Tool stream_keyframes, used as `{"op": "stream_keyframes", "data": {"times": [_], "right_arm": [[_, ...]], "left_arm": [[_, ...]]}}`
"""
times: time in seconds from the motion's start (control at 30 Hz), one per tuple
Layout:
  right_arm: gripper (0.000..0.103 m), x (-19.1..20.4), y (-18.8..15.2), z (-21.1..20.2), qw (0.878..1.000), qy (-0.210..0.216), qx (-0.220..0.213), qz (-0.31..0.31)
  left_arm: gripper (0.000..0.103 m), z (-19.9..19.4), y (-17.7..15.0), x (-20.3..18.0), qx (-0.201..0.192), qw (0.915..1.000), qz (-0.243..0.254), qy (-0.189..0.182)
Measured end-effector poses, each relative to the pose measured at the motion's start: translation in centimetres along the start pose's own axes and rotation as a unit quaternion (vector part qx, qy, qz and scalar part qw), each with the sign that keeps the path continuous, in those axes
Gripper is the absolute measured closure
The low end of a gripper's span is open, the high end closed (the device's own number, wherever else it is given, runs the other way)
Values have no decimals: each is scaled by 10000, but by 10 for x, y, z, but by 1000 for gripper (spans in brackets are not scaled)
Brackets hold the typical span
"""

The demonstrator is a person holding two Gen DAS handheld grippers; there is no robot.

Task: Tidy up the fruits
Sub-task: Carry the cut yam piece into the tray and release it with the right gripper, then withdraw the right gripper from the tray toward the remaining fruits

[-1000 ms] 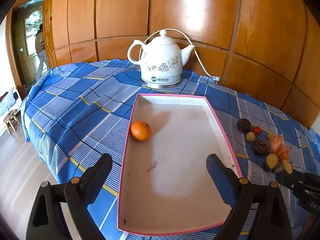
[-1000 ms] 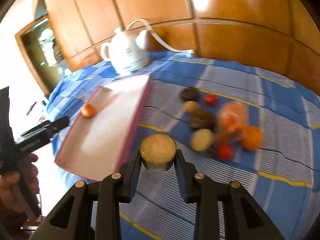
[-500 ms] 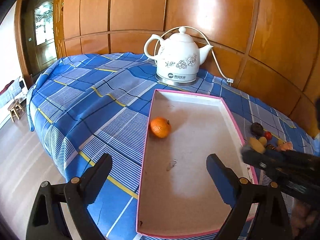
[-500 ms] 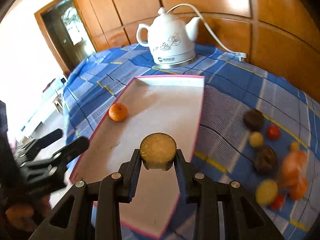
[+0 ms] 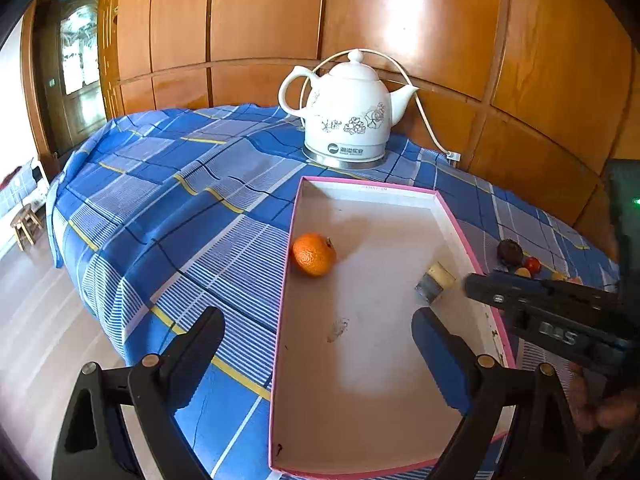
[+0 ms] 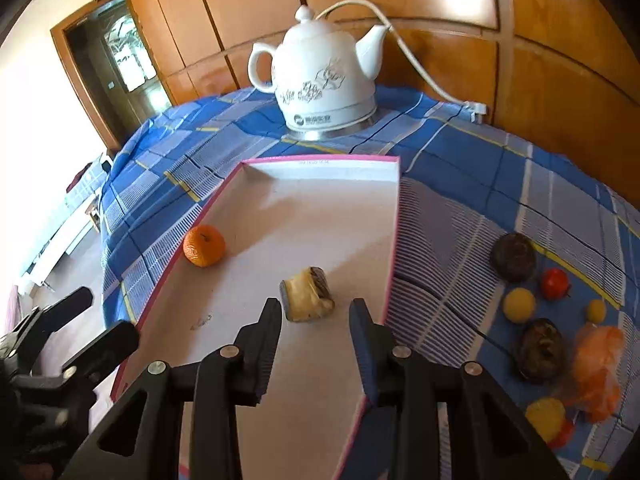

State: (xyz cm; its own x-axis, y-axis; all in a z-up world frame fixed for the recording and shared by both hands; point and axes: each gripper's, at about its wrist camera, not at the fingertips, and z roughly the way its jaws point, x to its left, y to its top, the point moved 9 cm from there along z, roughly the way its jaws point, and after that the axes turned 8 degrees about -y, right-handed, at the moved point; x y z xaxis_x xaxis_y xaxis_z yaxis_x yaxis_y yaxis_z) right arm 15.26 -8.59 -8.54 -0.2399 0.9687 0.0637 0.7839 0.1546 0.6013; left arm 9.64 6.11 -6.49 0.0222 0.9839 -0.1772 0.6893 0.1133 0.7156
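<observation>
A pink-rimmed tray (image 6: 320, 159) lies on the blue checked cloth, with an orange (image 6: 204, 246) by its left wall. A cut fruit piece (image 6: 307, 294), yellow inside with dark skin, lies on the tray floor just at the tips of my right gripper (image 6: 316, 312). Its jaws are opening and the pads do not press the piece. In the left wrist view the piece (image 5: 435, 280) lies beside the right gripper's tip (image 5: 474, 282). My left gripper (image 5: 318, 320) stands wide open over the tray's near left edge, holding nothing, and the orange (image 5: 314, 254) lies ahead of it.
A white kettle (image 6: 320, 80) with its cord stands behind the tray against the wooden wall. Right of the tray lie loose fruits: a dark round one (image 6: 514, 256), a red one (image 6: 555, 283), a yellow one (image 6: 519, 305), and an orange mesh bag (image 6: 598, 364).
The right gripper carried the cut fruit piece left from the loose fruits to over the tray, then let it go. The piece now lies on the tray floor. The left gripper stayed open.
</observation>
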Motion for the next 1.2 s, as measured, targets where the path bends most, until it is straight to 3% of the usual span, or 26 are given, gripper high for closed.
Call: {"op": "stream_keyframes", "data": {"times": [0.27,0.6,1.2], "right_arm": [[67,-17,-18,-42,9990,-260,-333,158],[66,-56,-37,-80,9936,-913,-593,318],[65,-110,-69,-98,9824,-1588,-558,809]], "left_arm": [[8,-7,0,-19,-47,9997,234,-102],[8,-21,2,-43,-163,9981,510,-311],[8,-24,-4,-74,-90,9952,839,-489]]}}
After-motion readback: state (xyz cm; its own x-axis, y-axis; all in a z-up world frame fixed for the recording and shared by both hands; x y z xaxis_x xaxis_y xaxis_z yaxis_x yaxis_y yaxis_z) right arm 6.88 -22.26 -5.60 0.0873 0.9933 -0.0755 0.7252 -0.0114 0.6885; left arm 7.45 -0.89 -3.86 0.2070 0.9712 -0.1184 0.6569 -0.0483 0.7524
